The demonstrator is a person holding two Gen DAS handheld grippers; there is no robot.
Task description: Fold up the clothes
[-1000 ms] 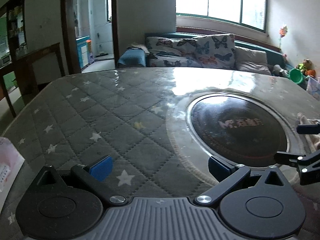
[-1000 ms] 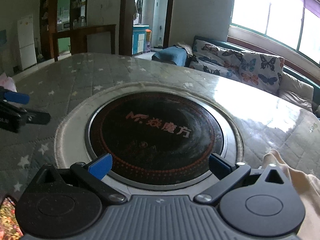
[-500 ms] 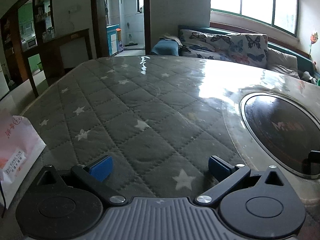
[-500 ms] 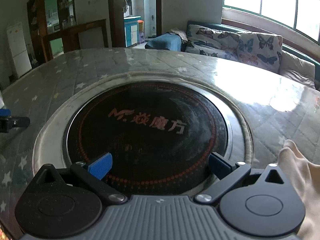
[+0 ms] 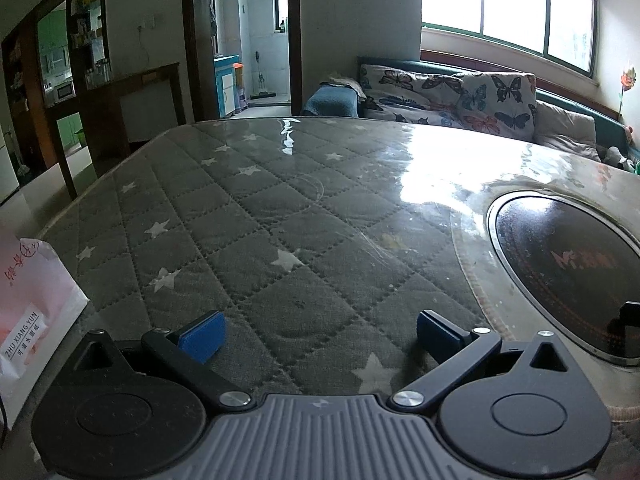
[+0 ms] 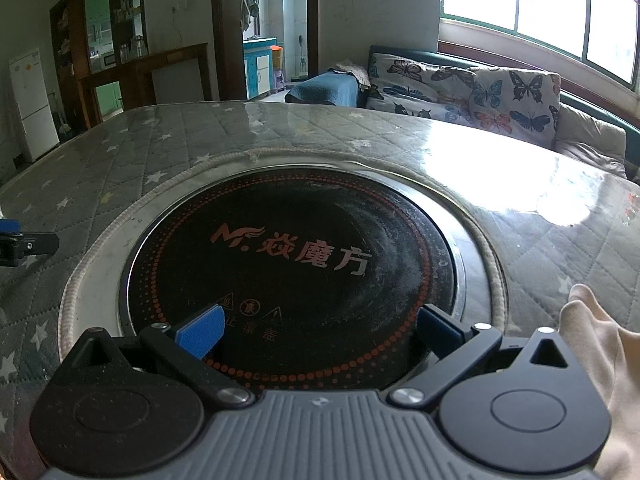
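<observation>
The left gripper (image 5: 318, 334) hovered low over the tabletop (image 5: 256, 216), its blue-padded fingers (image 5: 202, 336) spread wide with nothing between them, only the grey quilted cover with pale stars showing in the gap. A glossy clear sheet lay over that cover and caught the glare of the window (image 5: 508, 12). At the left edge of the left wrist view stood a white and pink paper bag (image 5: 30, 312) with printed lettering, right at the tabletop's near corner. To the right, set into the tabletop, was the round black induction cooktop (image 6: 292, 268) with red dotted rings and a printed logo. The right gripper (image 6: 318, 332) hung just above the near rim of that cooktop, its jaws likewise wide apart and empty. The garment to be folded, a cream-coloured cloth (image 6: 600, 356), lay bunched on the tabletop just to the right of the right gripper, beside the cooktop's ring; neither of the gripper's fingers held it, and how far it reached was cut off by the frame. In the right wrist view the tip of the left gripper showed at the far left edge, well apart from the cloth. Beyond the tabletop a sofa with butterfly-print cushions (image 5: 460, 96) ran beneath the window.
</observation>
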